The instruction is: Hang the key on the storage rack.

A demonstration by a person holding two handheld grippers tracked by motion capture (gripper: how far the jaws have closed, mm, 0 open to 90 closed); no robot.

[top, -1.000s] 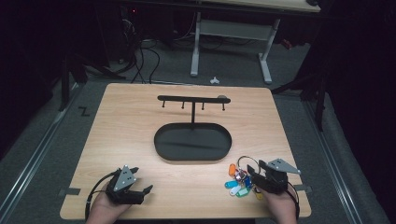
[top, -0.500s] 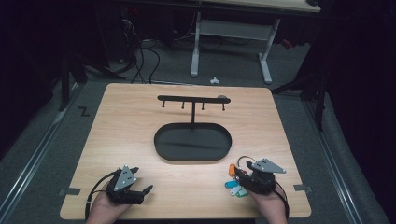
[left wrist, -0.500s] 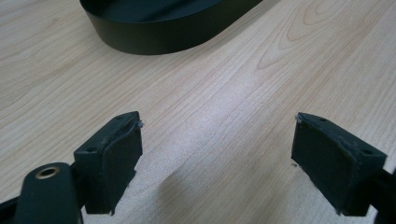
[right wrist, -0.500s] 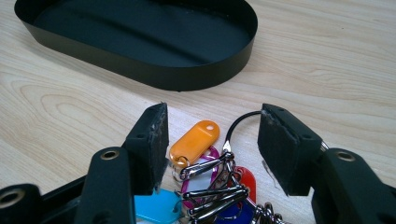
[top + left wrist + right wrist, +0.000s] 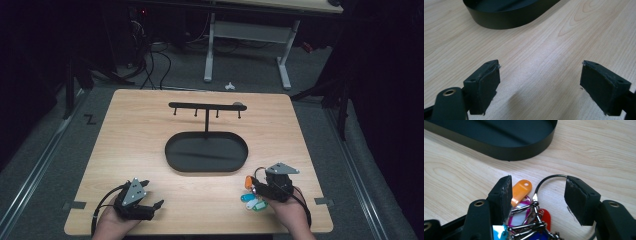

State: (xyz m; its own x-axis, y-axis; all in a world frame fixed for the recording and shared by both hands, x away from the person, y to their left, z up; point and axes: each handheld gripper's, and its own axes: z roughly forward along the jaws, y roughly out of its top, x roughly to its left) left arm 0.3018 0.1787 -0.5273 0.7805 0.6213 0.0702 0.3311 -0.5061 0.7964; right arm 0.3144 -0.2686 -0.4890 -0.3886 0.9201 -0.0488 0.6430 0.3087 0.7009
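Below, we see the right gripper (image 5: 537,195) spread open over a key-tag bunch (image 5: 529,217). Our left gripper (image 5: 540,85) gapes, holding nothing, near the black tray (image 5: 506,21).

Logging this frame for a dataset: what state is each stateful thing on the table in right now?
Left gripper: open, nothing between its jaws, over bare wood.
Right gripper: open, jaws straddling the key bunch.
Key bunch: lying on the table, not gripped.
Oval tray: empty.
Hook rack: upright, nothing hanging from it.

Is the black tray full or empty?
Empty. The high view shows the tray with a bare dark floor; the bunch of keys lies outside it on the table, by the right gripper.
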